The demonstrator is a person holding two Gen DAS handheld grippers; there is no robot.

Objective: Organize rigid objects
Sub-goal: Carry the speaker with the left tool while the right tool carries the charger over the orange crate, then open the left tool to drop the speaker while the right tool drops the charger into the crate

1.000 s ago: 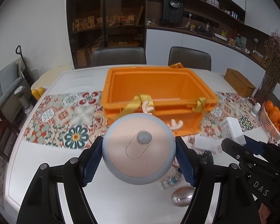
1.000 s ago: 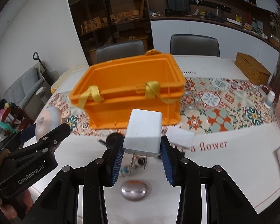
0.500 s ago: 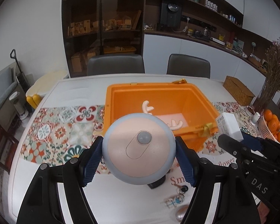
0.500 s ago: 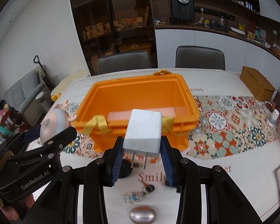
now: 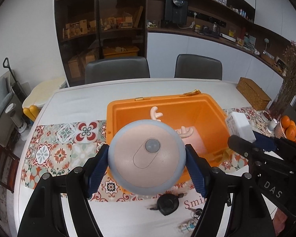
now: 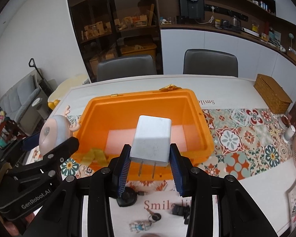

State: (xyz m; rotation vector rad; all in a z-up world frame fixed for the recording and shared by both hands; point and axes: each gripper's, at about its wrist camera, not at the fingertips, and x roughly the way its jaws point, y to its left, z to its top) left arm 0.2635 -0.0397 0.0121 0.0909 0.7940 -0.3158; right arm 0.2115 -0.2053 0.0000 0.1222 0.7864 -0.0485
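**Orange bin loading: two items held above the opening**

Orange moulded-plastic storage bin (image 6: 146,106) stands on the white surface (image 5: 79,92), partly over a patterned tile-print runner (image 5: 65,138). Its interior shows only a pale pink liner; no sorted item is visible inside.

Left tongs (image 5: 147,164): closed on a round grey-and-pink night light with small antlers (image 5: 147,158), gripped at its widest part by both blue pads. The light hangs over the bin's near-left rim.

Right tongs (image 6: 150,158): closed on a white rectangular plug-in charger block (image 6: 152,140), its two metal prongs pointing back toward the camera. The block hangs over the bin's near wall, above the opening.

Progress, as judged: early. Both held items are positioned for release but not yet deposited.

Remaining on the surface, near the front edge:
- a black round device with a short cable (image 5: 167,204);
- a small figurine keychain (image 6: 141,226);
- a small black object (image 6: 180,210), too blurred to identify.

Each appears to need its own pick and placement.
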